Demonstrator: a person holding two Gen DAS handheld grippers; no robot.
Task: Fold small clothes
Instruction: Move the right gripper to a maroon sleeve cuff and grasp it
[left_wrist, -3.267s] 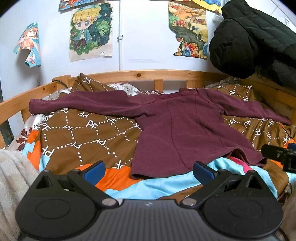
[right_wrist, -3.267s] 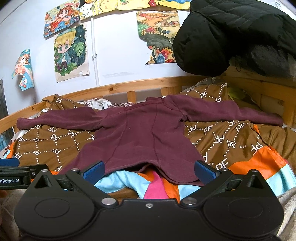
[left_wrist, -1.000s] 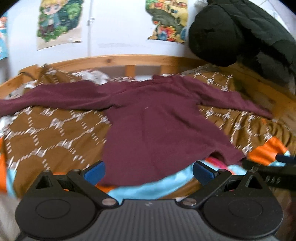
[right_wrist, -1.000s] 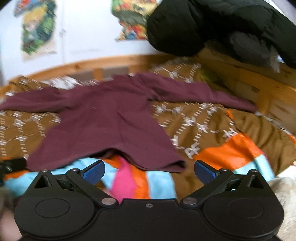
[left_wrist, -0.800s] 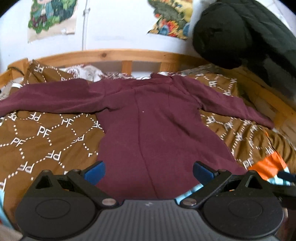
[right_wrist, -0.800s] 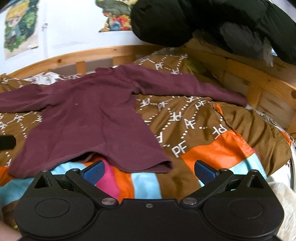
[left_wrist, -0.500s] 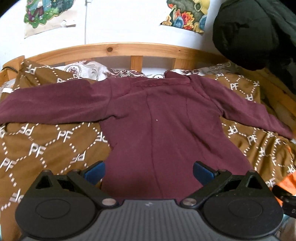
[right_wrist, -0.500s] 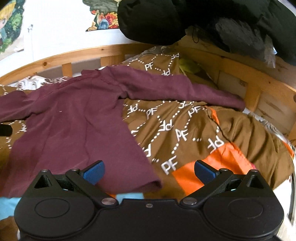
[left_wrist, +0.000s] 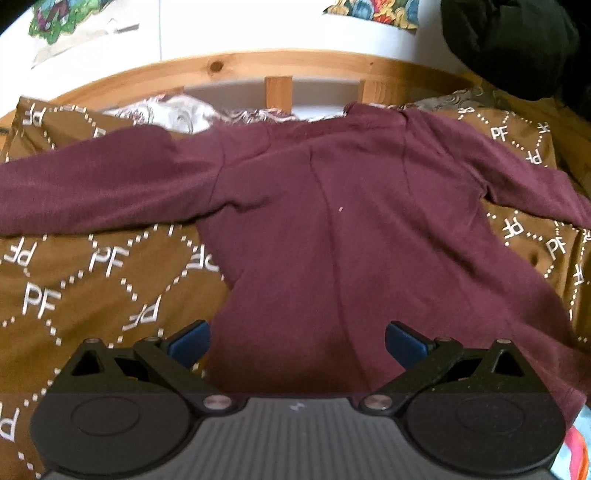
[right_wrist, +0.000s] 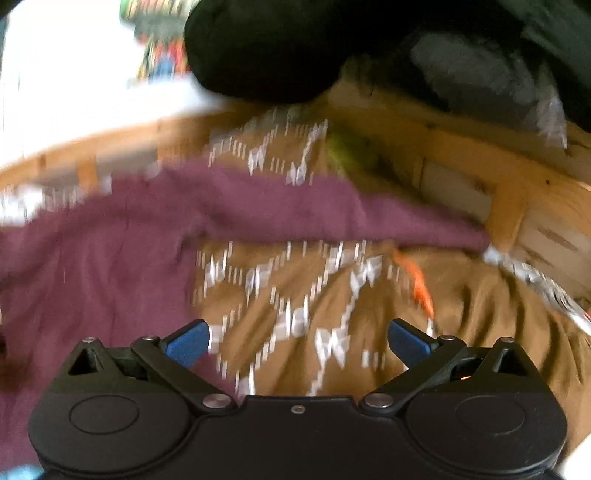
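A maroon long-sleeved top (left_wrist: 332, 229) lies flat on the bed with both sleeves spread wide. My left gripper (left_wrist: 297, 341) is open and empty, low over the top's lower body. In the blurred right wrist view the top's body (right_wrist: 92, 273) is at the left and its right sleeve (right_wrist: 332, 218) runs across to the right. My right gripper (right_wrist: 298, 341) is open and empty over the brown blanket, just right of the top's body and below the sleeve.
A brown blanket with white "PF" lettering (left_wrist: 74, 280) covers the bed. A wooden bed rail (left_wrist: 277, 66) runs along the back and the right side (right_wrist: 517, 184). A black jacket (right_wrist: 295, 48) hangs above the right rail.
Both grippers have moved forward over the bed. The left one now sits over the top's lower body. The right one has swung right toward the sleeve, and its view is motion-blurred.
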